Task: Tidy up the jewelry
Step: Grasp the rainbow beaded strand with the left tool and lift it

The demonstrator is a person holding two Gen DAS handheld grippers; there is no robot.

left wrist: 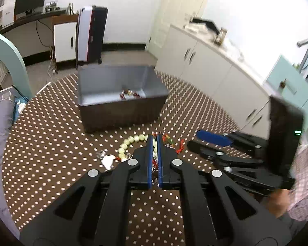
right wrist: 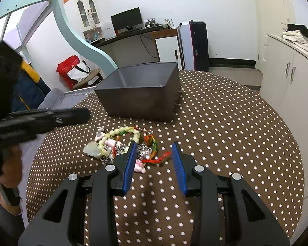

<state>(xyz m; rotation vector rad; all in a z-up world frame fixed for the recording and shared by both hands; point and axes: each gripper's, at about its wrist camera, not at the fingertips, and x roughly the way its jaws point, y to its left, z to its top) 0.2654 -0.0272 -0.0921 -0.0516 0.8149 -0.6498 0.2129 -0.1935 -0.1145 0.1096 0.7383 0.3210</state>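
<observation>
A pile of jewelry (right wrist: 123, 145) lies on the dotted brown tablecloth in front of a dark grey box (right wrist: 141, 90): a pale green bead bracelet (left wrist: 131, 141), red and orange cords (right wrist: 154, 157), silver pieces and pink charms. My left gripper (left wrist: 154, 138) is shut on a silver chain piece (left wrist: 154, 164) over the pile. My right gripper (right wrist: 154, 145) is open, its fingers around the right edge of the pile. The box (left wrist: 121, 94) holds some red and silver jewelry (left wrist: 130, 94).
The round table's cloth (right wrist: 225, 133) stretches right and toward me. White cabinets (left wrist: 205, 65) stand to the right. A bed with grey bedding (left wrist: 0, 123) is at the left. My right gripper shows in the left wrist view (left wrist: 213, 139).
</observation>
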